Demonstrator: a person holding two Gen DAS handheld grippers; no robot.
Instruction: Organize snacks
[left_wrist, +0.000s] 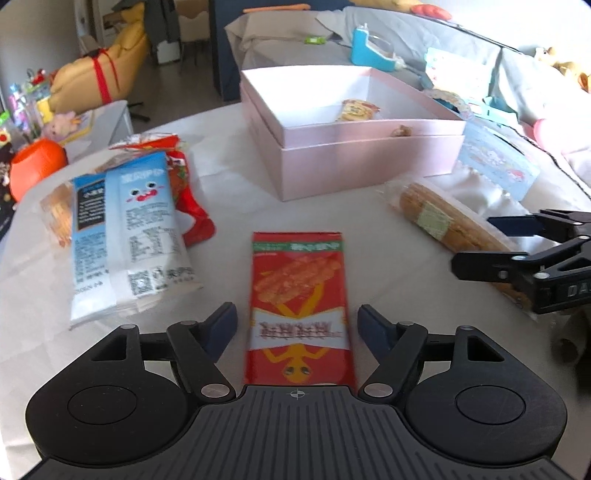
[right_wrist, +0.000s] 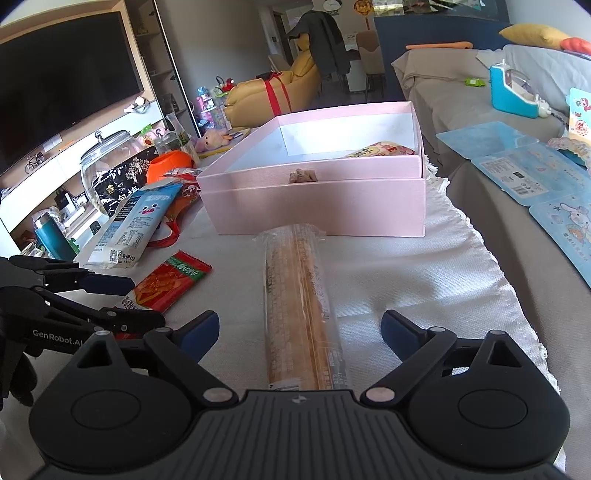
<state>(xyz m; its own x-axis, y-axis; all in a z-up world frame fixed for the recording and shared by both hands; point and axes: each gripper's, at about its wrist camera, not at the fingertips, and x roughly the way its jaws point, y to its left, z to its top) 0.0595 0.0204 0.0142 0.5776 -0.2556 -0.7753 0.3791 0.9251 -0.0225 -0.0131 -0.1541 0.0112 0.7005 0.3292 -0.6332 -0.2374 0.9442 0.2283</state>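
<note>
The left gripper (left_wrist: 297, 325) was spread wide, its jaws standing either side of a red packet (left_wrist: 300, 306) that lay flat on the table (left_wrist: 229, 206); neither blue pad (left_wrist: 221, 326) touched the wrapper. Ahead of it and to its left sat a blue-and-white pack (left_wrist: 129, 236), resting partly over a red bag (left_wrist: 188, 206) and a clear pack of biscuits (left_wrist: 57, 214). Straight ahead, well beyond the packet, stood the pink box (left_wrist: 354, 162), open, with a small yellow snack (left_wrist: 356, 110) inside near its far side. To the right, the right gripper (left_wrist: 476, 240) appeared side-on, over the near end of a long biscuit sleeve (left_wrist: 439, 218).

From the right wrist, the right gripper (right_wrist: 300, 328) was likewise wide open, with the sleeve (right_wrist: 299, 306) running lengthwise between its jaws and away from it, the far end just short of the box (right_wrist: 314, 199). Neither pad met the sleeve. The snack (right_wrist: 380, 149) showed above the box's front wall. To the left, the left gripper (right_wrist: 125, 299) sat over the near end of the red packet (right_wrist: 166, 282), with the blue-and-white pack (right_wrist: 136, 221) beyond it and an orange tub (right_wrist: 168, 166) further off. Blue cards (right_wrist: 524, 173) lay to the right, on a grey sofa (right_wrist: 491, 221).
</note>
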